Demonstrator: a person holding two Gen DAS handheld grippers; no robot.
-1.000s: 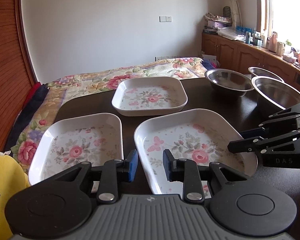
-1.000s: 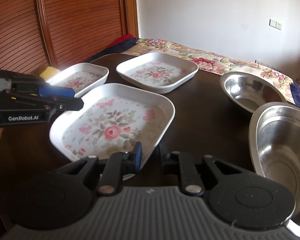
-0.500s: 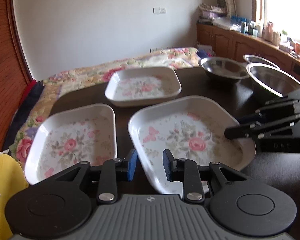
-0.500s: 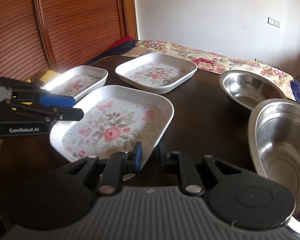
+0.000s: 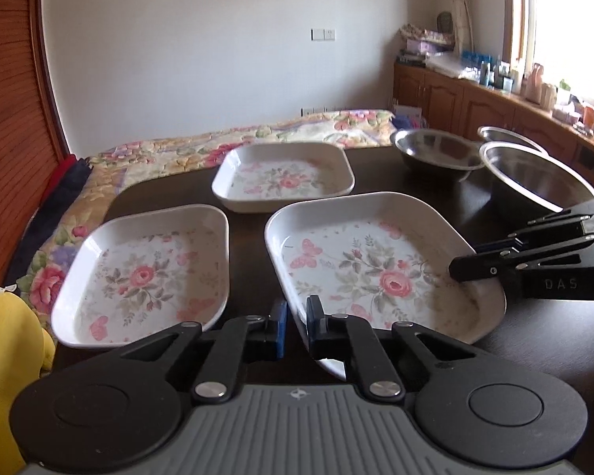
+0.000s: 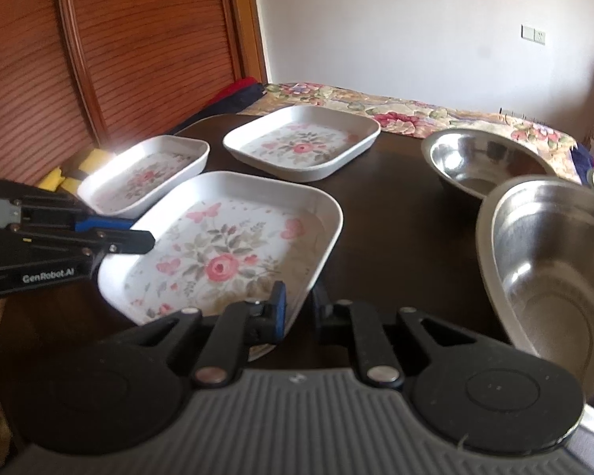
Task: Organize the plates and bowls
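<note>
A large white floral dish [image 5: 376, 269] lies nearest on the dark table [image 5: 249, 221]. My left gripper [image 5: 296, 314] is closing onto its near-left rim, and the pads press on the edge. My right gripper [image 6: 299, 306] is shut on the same dish [image 6: 225, 253] at its near-right corner. Each gripper shows side-on in the other's view: the right gripper [image 5: 461, 267] at the dish's right rim, the left gripper [image 6: 144, 237] at its left rim. A smaller floral dish [image 5: 146, 277] lies to the left and another floral dish [image 5: 285, 178] behind.
Three steel bowls sit at the table's right: a near big bowl [image 6: 554, 261], a second bowl [image 6: 483, 162] behind it, and a third bowl [image 5: 507, 134] at the back. A yellow object [image 5: 4, 336] is by the left edge. A floral blanket [image 5: 178, 154] lies beyond the table.
The left gripper's jaws have narrowed from a wider gap onto the big dish's rim, and its view has shifted a little. The right gripper keeps its place on the dish's corner.
</note>
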